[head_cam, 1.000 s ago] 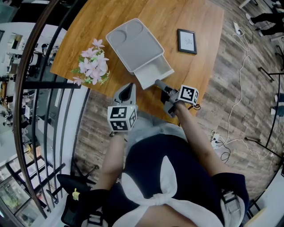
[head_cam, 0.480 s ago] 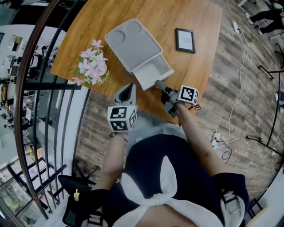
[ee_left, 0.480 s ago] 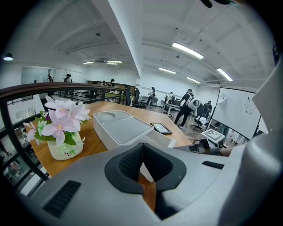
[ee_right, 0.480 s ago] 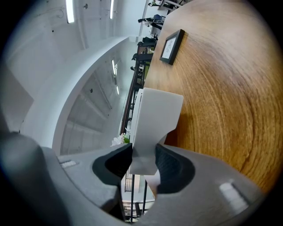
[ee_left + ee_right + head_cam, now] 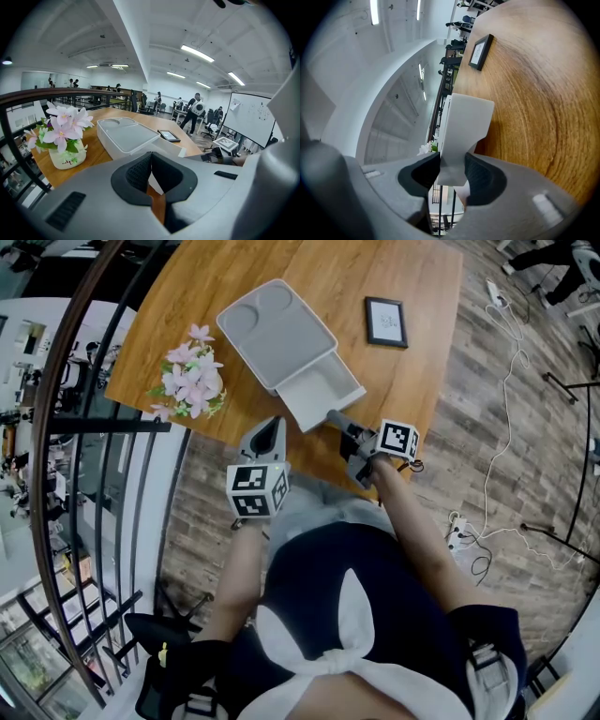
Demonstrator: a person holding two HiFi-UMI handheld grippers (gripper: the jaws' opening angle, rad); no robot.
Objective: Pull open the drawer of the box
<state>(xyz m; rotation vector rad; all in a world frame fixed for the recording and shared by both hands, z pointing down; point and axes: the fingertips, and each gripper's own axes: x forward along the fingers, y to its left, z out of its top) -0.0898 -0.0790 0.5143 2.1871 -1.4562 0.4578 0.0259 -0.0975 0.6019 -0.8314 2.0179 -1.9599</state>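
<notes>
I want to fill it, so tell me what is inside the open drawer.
The drawer shows a bare white floor with nothing in it. Its back part is covered by the box, so that part is unseen.

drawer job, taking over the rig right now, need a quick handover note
Left gripper: jaws together, empty, hovering at the near edge of the table.
Right gripper: jaws clamped on the front lip of the drawer.
The drawer sticks well out of the grey box and looks empty.
Done: drawer pulled open.
Left: probably just let go and back the right gripper away.
</notes>
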